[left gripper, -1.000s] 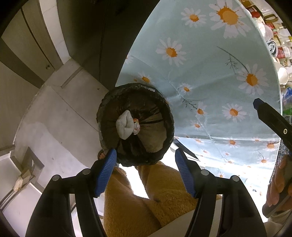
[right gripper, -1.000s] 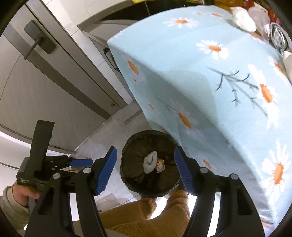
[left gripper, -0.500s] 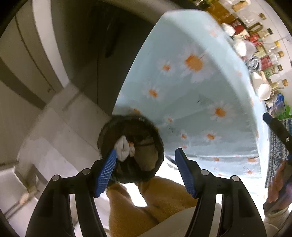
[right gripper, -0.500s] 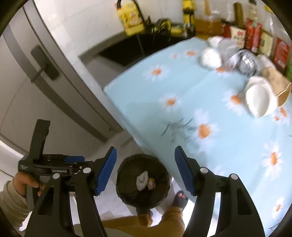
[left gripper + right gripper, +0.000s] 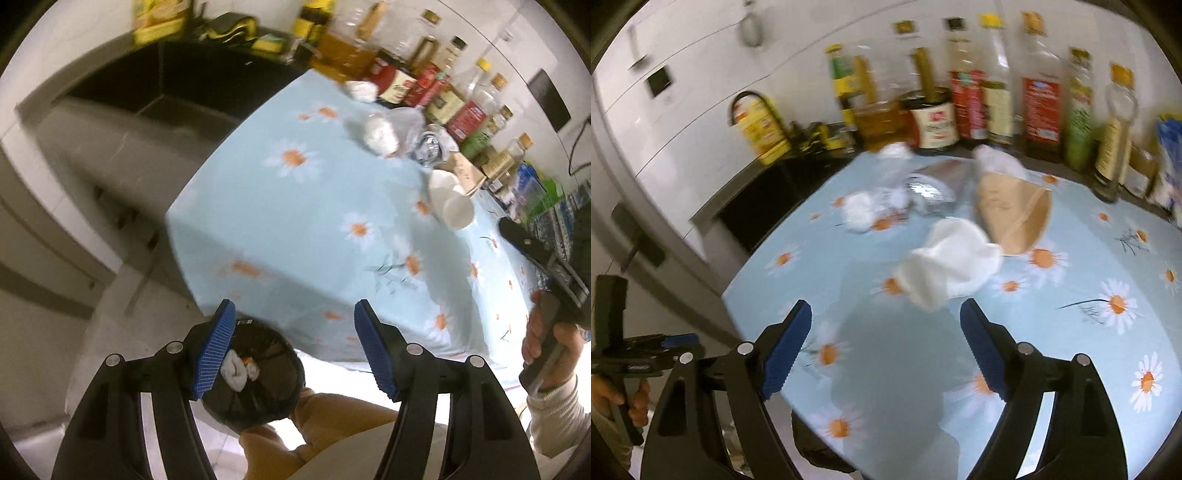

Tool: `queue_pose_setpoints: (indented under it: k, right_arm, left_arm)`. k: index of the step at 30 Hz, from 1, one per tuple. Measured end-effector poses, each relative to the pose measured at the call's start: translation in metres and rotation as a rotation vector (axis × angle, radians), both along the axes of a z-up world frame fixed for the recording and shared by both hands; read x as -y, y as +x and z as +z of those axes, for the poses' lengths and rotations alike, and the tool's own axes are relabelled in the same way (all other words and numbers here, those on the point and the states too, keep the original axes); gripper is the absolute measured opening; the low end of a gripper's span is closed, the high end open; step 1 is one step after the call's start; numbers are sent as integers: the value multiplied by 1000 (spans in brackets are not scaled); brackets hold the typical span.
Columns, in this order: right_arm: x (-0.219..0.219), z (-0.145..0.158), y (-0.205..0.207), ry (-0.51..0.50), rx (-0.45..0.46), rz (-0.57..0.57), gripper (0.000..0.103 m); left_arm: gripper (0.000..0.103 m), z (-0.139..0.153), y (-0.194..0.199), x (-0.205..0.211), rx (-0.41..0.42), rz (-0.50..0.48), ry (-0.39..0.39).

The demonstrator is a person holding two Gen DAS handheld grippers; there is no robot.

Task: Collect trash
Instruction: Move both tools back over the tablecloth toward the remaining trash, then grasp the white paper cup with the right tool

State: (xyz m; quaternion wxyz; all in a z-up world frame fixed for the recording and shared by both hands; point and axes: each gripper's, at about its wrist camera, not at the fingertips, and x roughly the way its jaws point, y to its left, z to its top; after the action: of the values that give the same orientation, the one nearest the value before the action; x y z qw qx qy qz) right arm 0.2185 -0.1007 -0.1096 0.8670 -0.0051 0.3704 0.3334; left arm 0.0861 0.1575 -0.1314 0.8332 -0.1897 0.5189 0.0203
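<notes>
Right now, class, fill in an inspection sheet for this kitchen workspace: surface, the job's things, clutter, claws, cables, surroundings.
Surface: table under a light blue daisy-print cloth, near half bare.
Job's things: white paper cups, a brown paper cup, crumpled foil and white tissue wads on the cloth; black-lined round bin on the floor, already holding a white wad.
Clutter: bottles and jars along the far edge.
Claws: left claw open, empty, above the bin; right claw opening, empty, facing the cups.
Cables: black cable on the wall.
Surroundings: white tiled wall, dark counter.
</notes>
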Motion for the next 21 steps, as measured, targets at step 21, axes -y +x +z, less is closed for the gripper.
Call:
queue_pose_setpoints:
  k: [21]
  right_arm:
    - [-3,-50,89,26,-197,-59,99]
  left_arm:
    - [81,22,120,56,-26,-91,89]
